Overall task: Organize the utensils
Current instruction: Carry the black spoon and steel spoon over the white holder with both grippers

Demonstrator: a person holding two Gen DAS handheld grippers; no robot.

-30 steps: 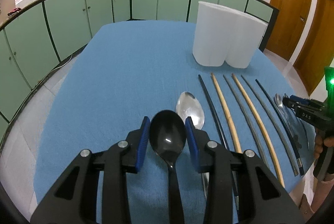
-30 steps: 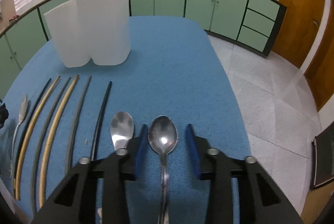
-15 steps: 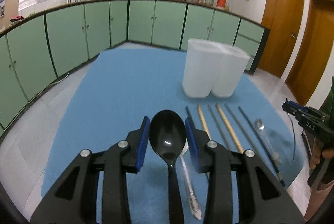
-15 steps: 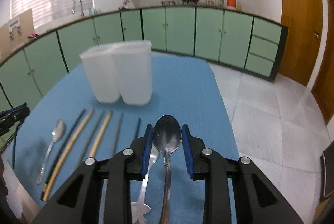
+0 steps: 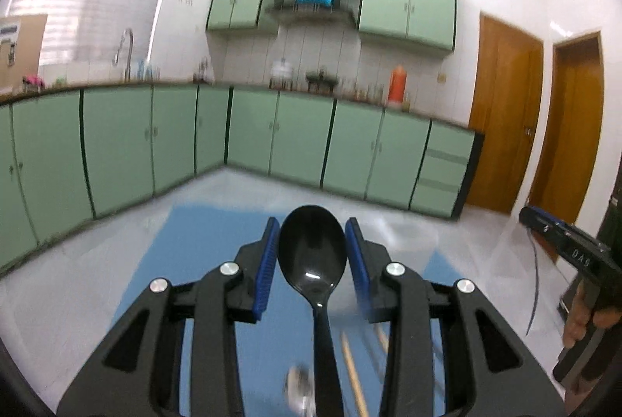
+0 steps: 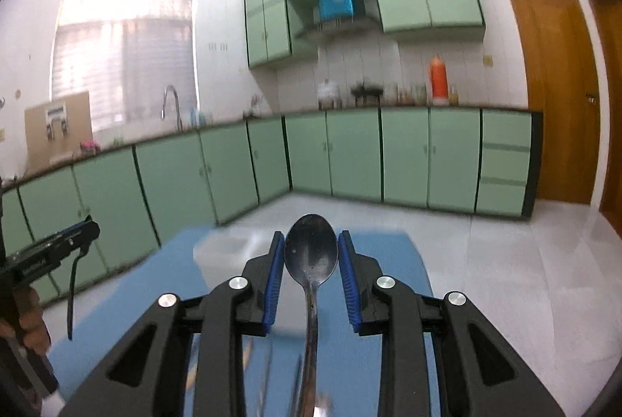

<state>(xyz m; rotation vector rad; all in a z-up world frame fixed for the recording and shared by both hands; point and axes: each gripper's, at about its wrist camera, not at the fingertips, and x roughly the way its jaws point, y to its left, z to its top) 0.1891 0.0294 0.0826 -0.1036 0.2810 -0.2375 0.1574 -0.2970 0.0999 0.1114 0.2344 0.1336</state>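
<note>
My left gripper (image 5: 312,228) is shut on a black plastic spoon (image 5: 313,253). Its blue pads press the sides of the bowl, and the handle runs back under the camera. My right gripper (image 6: 311,236) is shut the same way on a metal spoon (image 6: 311,253). Both spoons hang in the air above the blue table mat (image 5: 194,261), pointing almost level. The white utensil holder (image 6: 223,253) shows blurred behind the right gripper's left finger. Light chopsticks (image 5: 352,370) and a metal spoon (image 5: 299,391) lie on the mat below the left gripper.
Green cabinets (image 6: 350,152) line the far walls under a cluttered counter. Wooden doors (image 5: 501,114) stand at the right. Pale floor tiles (image 6: 505,261) lie beyond the mat's far edge. A hand holding the other gripper shows at the side edge of each view.
Both grippers have risen and tipped up toward level, lifting the black spoon and the metal spoon off the mat. The utensil row and holder have slid down, mostly out of view.
</note>
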